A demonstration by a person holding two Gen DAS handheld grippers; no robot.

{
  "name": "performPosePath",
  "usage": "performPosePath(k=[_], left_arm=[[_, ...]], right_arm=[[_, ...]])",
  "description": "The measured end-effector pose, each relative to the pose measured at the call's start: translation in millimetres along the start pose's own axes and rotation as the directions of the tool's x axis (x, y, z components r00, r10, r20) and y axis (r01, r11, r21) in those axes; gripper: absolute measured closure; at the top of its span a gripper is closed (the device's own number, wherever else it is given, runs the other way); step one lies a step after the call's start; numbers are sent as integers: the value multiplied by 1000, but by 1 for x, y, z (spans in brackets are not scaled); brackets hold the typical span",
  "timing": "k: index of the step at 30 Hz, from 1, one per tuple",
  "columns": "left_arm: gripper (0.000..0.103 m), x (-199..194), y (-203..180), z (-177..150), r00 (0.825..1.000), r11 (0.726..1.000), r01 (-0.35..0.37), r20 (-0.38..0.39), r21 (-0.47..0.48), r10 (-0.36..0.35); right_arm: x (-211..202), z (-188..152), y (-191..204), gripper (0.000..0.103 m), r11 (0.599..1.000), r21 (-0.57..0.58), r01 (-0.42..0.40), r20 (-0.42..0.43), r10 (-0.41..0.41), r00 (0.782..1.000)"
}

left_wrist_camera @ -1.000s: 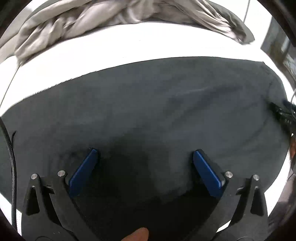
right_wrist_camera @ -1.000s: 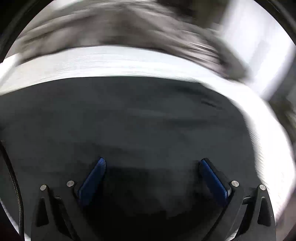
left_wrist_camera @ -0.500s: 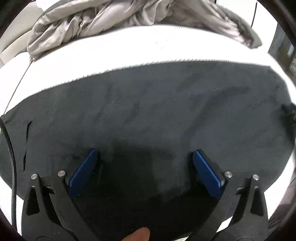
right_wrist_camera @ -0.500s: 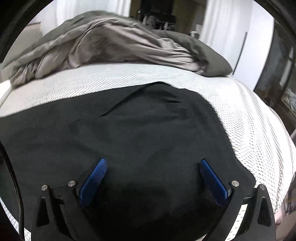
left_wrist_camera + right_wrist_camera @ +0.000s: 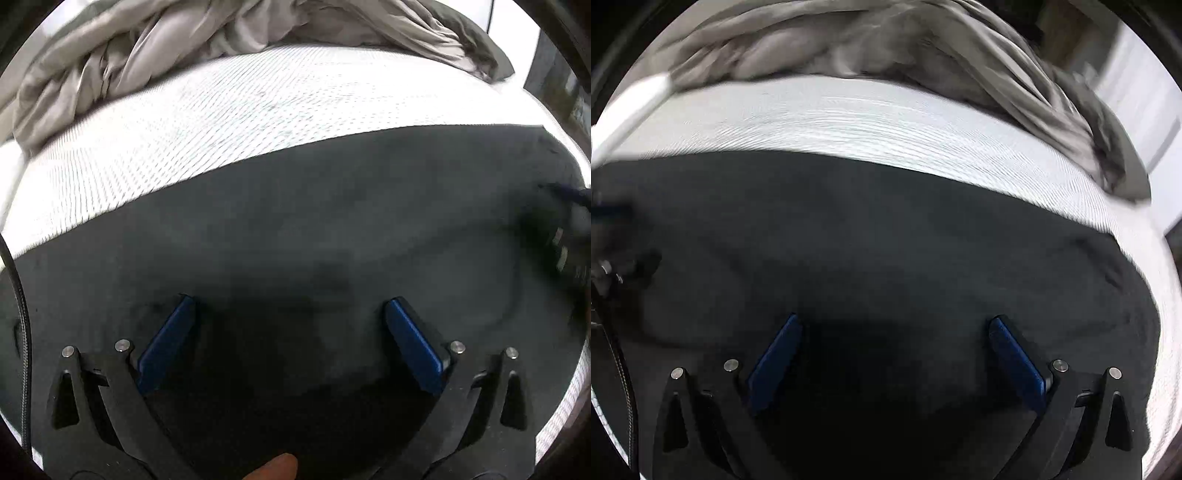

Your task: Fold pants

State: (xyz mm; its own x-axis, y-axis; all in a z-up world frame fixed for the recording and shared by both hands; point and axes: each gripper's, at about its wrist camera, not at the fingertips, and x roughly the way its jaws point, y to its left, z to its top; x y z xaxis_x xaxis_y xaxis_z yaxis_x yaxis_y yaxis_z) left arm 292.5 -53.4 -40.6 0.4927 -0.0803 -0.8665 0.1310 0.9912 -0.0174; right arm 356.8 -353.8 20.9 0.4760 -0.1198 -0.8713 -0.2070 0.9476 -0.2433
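The dark pants (image 5: 295,229) lie spread out flat on a white bed (image 5: 229,122), and they fill most of what each camera sees. The cloth looks smooth, with only a few soft wrinkles near its right end (image 5: 1108,266). The far edge of the pants runs in a long line across the bed, with a wide band of bare white mattress behind it. Past that band sits a big crumpled grey blanket (image 5: 184,40), bunched up in a heap along the back. The left gripper (image 5: 291,306) is just above the pants with its two blue pads far apart, and nothing is between them but the dark cloth below. I cannot tell if the tips touch the cloth. The right gripper (image 5: 895,325) is the same, wide apart and empty, low over the pants nearer their right end. Each gripper shows up a little at the side of the other one's view, so the two are side by side. A fingertip (image 5: 275,468) peeks in at the bottom of the left view. The right view is a bit blurry.
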Motion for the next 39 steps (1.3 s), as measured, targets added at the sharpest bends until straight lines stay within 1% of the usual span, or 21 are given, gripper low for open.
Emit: performPosePath(k=[1,2,3,5,6,9,12,13,17,20,22,24,26,29,31,32,33,35,36,37,39], left_arm=[[0,-1,7,-1,1000,1000,11,-1,-15,-11],[0,-3,15,-2,1000,1000,7,-1,-25,-7],[0,-4,21,-4,1000,1000,7,2,-30,-7],[0,-5,22,-6,1000,1000,16,0,-25,-16],[0,-6,19,-7,1000,1000,2,1,-16,-2],[1,-10,10,-5,1000,999,-28,6,-23,28],[1,-24,3,-4,999,999,-1,35,-41,2],[1,-29,1,-4,999,999,-5,46,-40,7],[1,-35,-15,1,998,999,-7,63,-45,10],[1,-30,-20,5,999,999,3,45,-41,-1],[1,-23,-26,11,999,1000,-3,40,-28,4],[1,-18,-31,13,999,1000,-9,40,-15,10],[1,-7,-30,21,999,999,-32,27,-3,32],[0,4,-19,23,994,994,-108,22,10,108],[0,8,-1,23,994,994,-105,14,-33,105],[0,9,8,23,995,993,-101,10,-55,102],[0,9,19,22,995,991,-103,9,-82,104],[0,10,39,19,994,985,-111,11,-129,113],[0,10,45,19,994,984,-107,12,-145,110],[0,10,50,19,994,982,-102,11,-160,105],[0,6,52,21,994,981,-105,20,-162,109]], right_arm=[[3,-4,-25,1,990,41,135,1,-136,991],[7,-6,-44,1,971,72,227,-13,-227,974],[13,-13,-66,1,952,119,283,-41,-280,959],[18,-29,-103,2,944,291,154,-61,-143,988],[16,-32,-111,2,932,342,119,-46,-110,993],[-2,-27,-104,1,920,346,183,-36,-182,983],[-28,-13,-74,1,937,281,206,31,-223,974],[-34,-7,-59,1,947,258,188,61,-211,976],[-40,13,-10,1,988,153,29,114,-47,992],[-34,22,30,1,995,56,-82,105,76,992],[-25,26,54,1,995,-15,-97,92,98,991],[-14,29,78,1,992,-94,-79,68,86,994],[-4,32,84,1,988,-139,-72,46,79,996],[4,31,52,1,989,-122,-80,42,85,995],[15,30,20,1,997,-61,50,42,-48,998],[24,28,-5,0,996,7,87,25,-87,996],[30,26,-25,1,992,78,96,10,-97,995],[41,17,-67,2,954,208,218,-48,-213,976],[40,14,-76,2,943,241,229,-59,-221,974],[38,13,-81,2,942,265,204,-53,-197,979],[24,15,-79,6,942,270,201,-26,-202,979]])
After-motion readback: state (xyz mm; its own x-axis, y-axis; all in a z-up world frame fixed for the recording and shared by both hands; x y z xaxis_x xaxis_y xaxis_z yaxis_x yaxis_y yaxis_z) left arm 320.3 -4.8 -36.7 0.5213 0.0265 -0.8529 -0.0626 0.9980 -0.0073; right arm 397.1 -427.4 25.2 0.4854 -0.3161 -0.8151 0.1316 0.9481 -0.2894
